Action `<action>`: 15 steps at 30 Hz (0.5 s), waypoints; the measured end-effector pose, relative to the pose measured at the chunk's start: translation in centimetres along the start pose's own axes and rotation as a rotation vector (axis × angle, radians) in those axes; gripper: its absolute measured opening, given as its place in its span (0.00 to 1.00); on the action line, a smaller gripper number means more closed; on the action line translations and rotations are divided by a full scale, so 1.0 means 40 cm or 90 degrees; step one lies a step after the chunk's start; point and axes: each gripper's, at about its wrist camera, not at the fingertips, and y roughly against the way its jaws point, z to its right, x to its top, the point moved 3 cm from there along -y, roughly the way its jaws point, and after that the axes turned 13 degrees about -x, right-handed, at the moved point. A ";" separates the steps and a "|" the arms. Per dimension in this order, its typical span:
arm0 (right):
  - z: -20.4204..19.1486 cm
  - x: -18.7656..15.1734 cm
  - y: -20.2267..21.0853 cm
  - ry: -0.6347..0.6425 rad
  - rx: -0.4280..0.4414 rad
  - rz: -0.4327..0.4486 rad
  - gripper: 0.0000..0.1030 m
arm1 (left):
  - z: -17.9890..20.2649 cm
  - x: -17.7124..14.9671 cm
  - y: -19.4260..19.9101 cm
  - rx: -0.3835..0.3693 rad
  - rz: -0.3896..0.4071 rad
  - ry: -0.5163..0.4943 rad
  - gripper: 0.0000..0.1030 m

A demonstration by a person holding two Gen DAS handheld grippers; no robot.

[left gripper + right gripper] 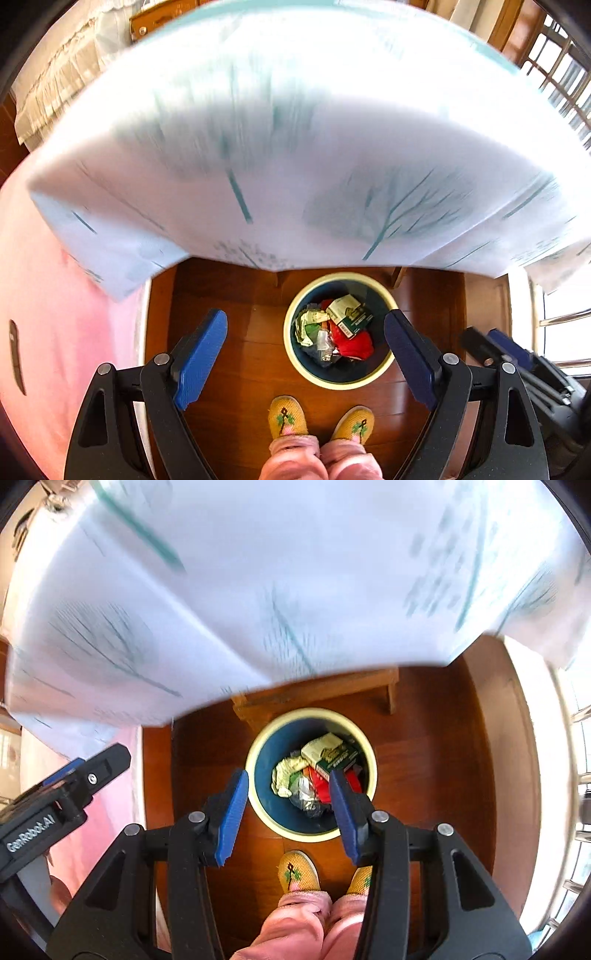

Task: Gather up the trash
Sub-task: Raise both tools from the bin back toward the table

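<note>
Blue-lined trash bin [340, 330] sits on the wooden floor at 12 o'clock from the slippers [287, 416], already holding cartons and wrappers. Left gripper [306, 354] and right gripper [288, 805] both gape, empty. Risk: the bench's overhanging cloth [295, 147] snagging a gripper. Free floor only at 9 and 3.

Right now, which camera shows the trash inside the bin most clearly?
The left wrist view: the bin sits whole between the open left claw, its trash unblocked. In the right wrist view, a finger of the right claw hides the trash's right side.
</note>
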 end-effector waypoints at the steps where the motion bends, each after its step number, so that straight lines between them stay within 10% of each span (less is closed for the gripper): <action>1: 0.002 0.016 0.040 -0.003 0.001 0.012 0.41 | 0.013 0.013 0.035 0.002 0.008 -0.005 0.86; 15: -0.012 0.173 0.448 0.002 0.013 0.148 0.41 | 0.136 0.148 0.410 0.016 0.131 -0.045 0.86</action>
